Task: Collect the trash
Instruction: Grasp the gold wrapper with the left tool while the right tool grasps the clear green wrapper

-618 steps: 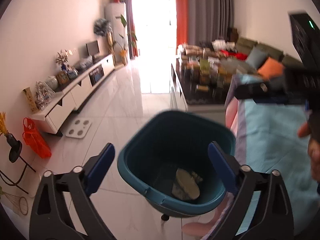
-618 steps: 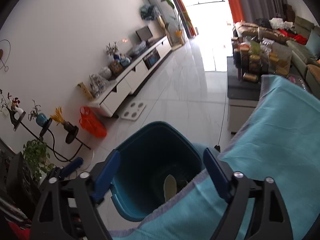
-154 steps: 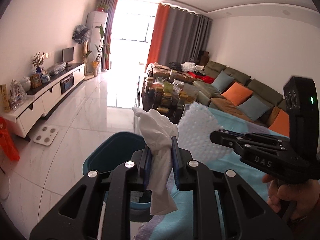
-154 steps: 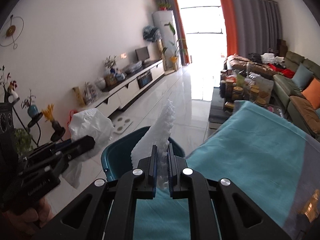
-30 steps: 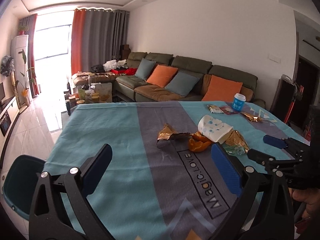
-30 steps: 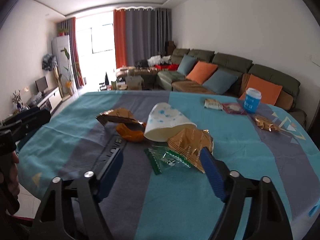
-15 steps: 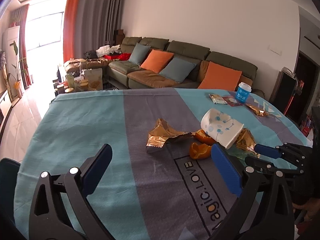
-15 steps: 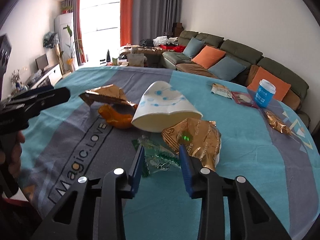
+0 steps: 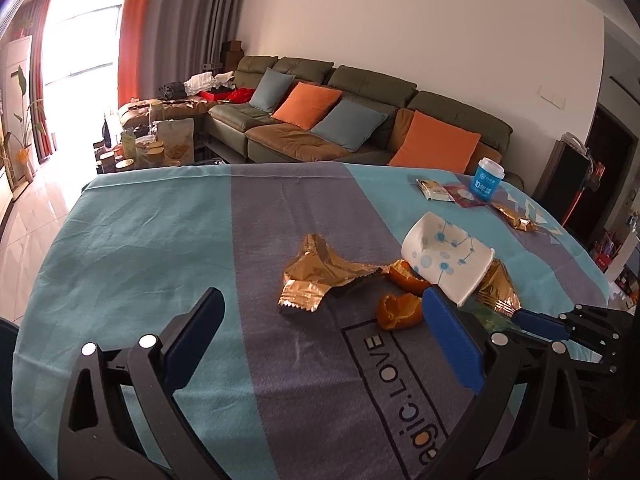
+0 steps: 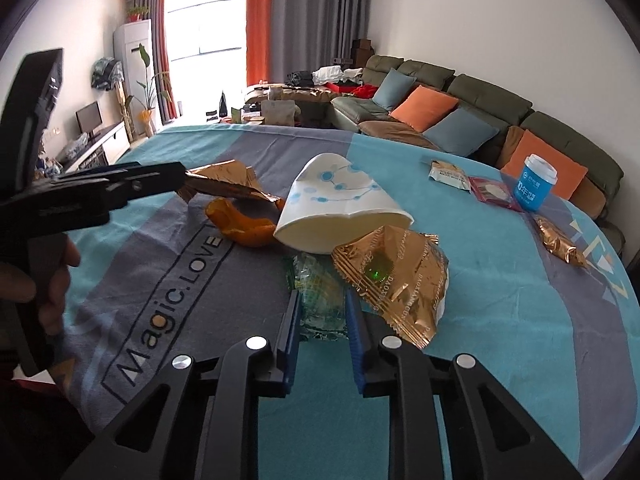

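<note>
Trash lies on the blue and grey tablecloth [image 9: 140, 240]. My right gripper [image 10: 322, 308] has closed its blue pads onto a crumpled green wrapper [image 10: 320, 288] lying beside a gold wrapper [image 10: 396, 276] and a tipped white paper cup [image 10: 340, 204]. Orange peel [image 10: 240, 220] lies left of the cup. My left gripper [image 9: 320, 328] is open and empty just short of another gold wrapper [image 9: 320, 276], with orange peel [image 9: 400, 308] and the cup [image 9: 448, 256] to its right. The right gripper's tips show at the far right of the left wrist view [image 9: 540, 324].
A blue coffee cup [image 10: 534, 184], two small packets [image 10: 448, 174] and another gold wrapper [image 10: 560, 244] lie at the table's far right. A sofa with orange and blue cushions [image 9: 340, 120] stands beyond. The teal bin's rim [image 9: 6, 340] shows at the left edge.
Both grippers moved in closer over the table. The right gripper's jaws narrowed from wide open onto the green wrapper. The left gripper stays open and has come nearer the gold wrapper.
</note>
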Tool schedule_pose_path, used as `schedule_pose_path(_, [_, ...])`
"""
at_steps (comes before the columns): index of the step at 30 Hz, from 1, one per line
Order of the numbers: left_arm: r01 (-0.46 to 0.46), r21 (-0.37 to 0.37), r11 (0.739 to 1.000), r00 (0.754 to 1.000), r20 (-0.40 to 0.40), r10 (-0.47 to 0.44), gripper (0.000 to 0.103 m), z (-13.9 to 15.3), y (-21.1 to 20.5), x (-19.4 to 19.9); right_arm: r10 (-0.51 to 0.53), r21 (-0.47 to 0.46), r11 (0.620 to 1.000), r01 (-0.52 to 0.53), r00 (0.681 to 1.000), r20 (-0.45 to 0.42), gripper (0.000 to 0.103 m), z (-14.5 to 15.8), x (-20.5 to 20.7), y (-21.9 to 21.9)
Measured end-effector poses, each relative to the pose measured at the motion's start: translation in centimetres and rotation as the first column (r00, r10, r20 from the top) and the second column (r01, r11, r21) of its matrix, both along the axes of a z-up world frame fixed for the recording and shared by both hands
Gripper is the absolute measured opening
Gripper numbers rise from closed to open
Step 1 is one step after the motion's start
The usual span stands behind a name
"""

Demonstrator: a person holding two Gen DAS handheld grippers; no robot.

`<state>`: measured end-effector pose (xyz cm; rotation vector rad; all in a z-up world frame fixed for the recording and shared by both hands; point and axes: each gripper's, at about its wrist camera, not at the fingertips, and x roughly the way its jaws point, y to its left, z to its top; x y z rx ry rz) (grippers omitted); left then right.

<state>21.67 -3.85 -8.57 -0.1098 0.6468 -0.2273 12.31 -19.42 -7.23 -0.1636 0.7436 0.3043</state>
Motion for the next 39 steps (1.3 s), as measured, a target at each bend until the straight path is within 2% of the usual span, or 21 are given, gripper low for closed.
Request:
schedule_pose_path(5, [-0.007, -0.042, 0.999, 0.999, -0.053, 0.005, 0.097, -0.7, 0.3, 1.5, 0.004, 0.055, 0.998, -0.004, 1.000, -0.005, 0.019, 0.9, -0.8, -0.2])
schedule_pose_path(10, [-0.011, -0.068, 0.998, 0.998, -0.070, 0.006, 0.097, -1.2, 0.4, 2.7, -0.001, 0.086, 0.996, 0.003, 1.000, -0.016, 0.019, 1.3, -1.3, -0.5])
schedule_pose_path(12, [0.002, -0.085, 0.996, 0.995, -0.095, -0.010, 0.093, -1.6, 0.3, 3.6, -0.004, 0.096, 0.995, 0.006, 1.000, -0.018, 0.019, 1.3, -1.3, -0.7])
schedule_pose_path(14, [-0.001, -0.102, 0.995, 0.992, -0.122, -0.012, 0.079, -2.0, 0.4, 4.4, -0.004, 0.102, 0.995, 0.006, 1.000, -0.017, 0.019, 1.4, -1.2, -0.9])
schedule_pose_path(17, [-0.015, -0.135, 0.991, 0.988, -0.154, -0.006, 0.072, -2.6, 0.9, 5.6, -0.002, 0.107, 0.994, 0.003, 1.000, -0.016, 0.019, 1.5, -1.3, -0.7])
schedule_pose_path(19, [-0.024, -0.151, 0.988, 0.985, -0.170, -0.002, 0.071, -2.9, 1.1, 6.1, -0.001, 0.110, 0.994, 0.003, 1.000, -0.016, 0.019, 1.5, -1.3, -0.7])
schedule_pose_path(22, [-0.041, -0.180, 0.983, 0.977, -0.215, 0.001, 0.058, -3.8, 1.3, 6.9, -0.002, 0.110, 0.994, 0.004, 1.000, -0.015, 0.019, 1.5, -1.3, -0.7])
schedule_pose_path(24, [-0.041, -0.207, 0.977, 0.976, -0.216, -0.005, 0.055, -4.1, 1.5, 6.9, -0.003, 0.110, 0.994, 0.004, 1.000, -0.014, 0.020, 1.5, -1.3, -0.7])
schedule_pose_path(26, [-0.040, -0.219, 0.975, 0.977, -0.214, -0.007, 0.043, -4.2, 1.6, 7.0, -0.003, 0.113, 0.994, 0.004, 1.000, -0.016, 0.020, 1.6, -1.4, -0.7])
schedule_pose_path(32, [-0.038, -0.226, 0.973, 0.986, -0.169, -0.001, 0.029, -3.8, 1.5, 6.2, -0.002, 0.115, 0.993, 0.003, 1.000, -0.010, 0.020, 1.8, -1.4, -0.7])
schedule_pose_path(39, [-0.046, -0.201, 0.978, 0.996, -0.085, 0.029, 0.028, -1.9, 2.1, 4.0, 0.000, 0.115, 0.993, -0.001, 1.000, 0.011, 0.020, 2.3, -2.1, -0.4])
